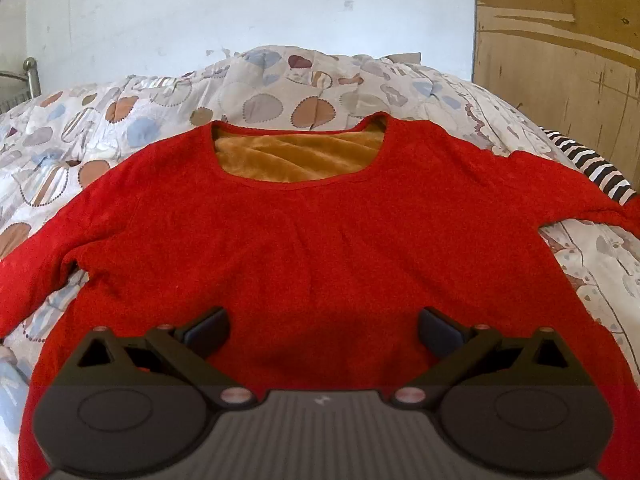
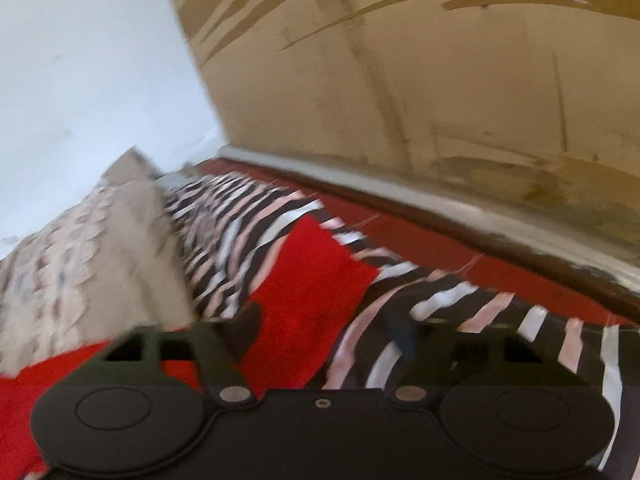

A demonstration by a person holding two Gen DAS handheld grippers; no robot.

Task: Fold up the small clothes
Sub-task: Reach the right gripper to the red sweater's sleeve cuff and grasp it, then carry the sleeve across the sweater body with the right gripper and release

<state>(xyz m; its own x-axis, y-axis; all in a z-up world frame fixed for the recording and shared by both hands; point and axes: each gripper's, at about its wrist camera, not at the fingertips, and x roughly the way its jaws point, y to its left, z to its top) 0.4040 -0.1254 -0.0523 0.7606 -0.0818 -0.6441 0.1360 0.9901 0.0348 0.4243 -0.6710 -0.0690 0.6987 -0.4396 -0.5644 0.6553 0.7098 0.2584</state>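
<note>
On the quilt-covered bed (image 1: pixel 280 92) a red sweater (image 1: pixel 320 232) lies flat; left tool (image 1: pixel 322 330) hovers released, right tool (image 2: pixel 326 334), blurred, seemingly ungripped above the sleeve (image 2: pixel 312 276).

Both black grippers, left gripper (image 1: pixel 322 330) and right gripper (image 2: pixel 326 330), have round hubs and silver pivot screws.

Bright, even daylight fills both fisheye views, and the pale wall (image 1: pixel 248 12) looks slightly washed out. The left wrist view is sharp, with a soft shadow on the red sweater (image 1: pixel 320 248) and dark, curved corners. The right wrist view is smeared by motion blur, streaking the striped cloth (image 2: pixel 432 300).
</note>
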